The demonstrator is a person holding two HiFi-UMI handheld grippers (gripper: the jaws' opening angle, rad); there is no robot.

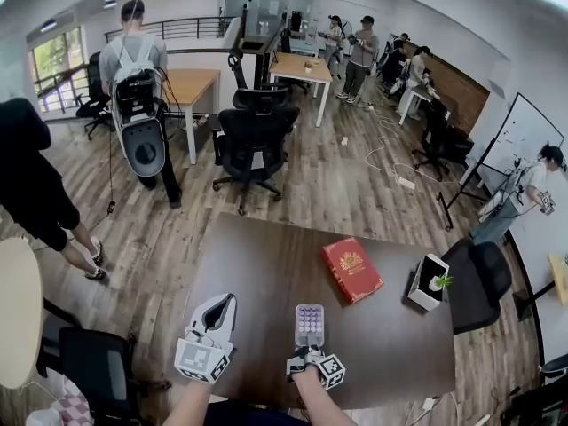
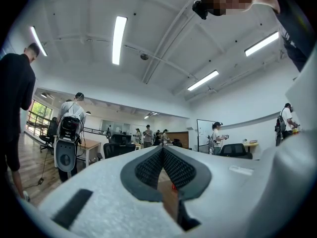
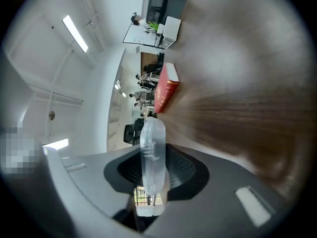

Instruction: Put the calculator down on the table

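My right gripper [image 1: 307,353] is shut on the near end of a pale lilac calculator [image 1: 310,324] with rows of buttons. The calculator points away from me, flat, over the front part of the dark brown table [image 1: 266,264]; whether it touches the top I cannot tell. In the right gripper view the calculator [image 3: 151,150] shows edge-on between the dark pads [image 3: 181,170], with the table top filling the right side. My left gripper [image 1: 216,316] hovers at the table's front left with its jaws shut and nothing in them; its pads [image 2: 176,167] meet at the tips.
A red book [image 1: 351,269] lies on the table to the right of the calculator, and a white box with a small plant [image 1: 429,282] stands at the right edge. A black chair [image 1: 479,278] stands right of the table and a round white table [image 1: 13,313] stands to the left. People stand further back.
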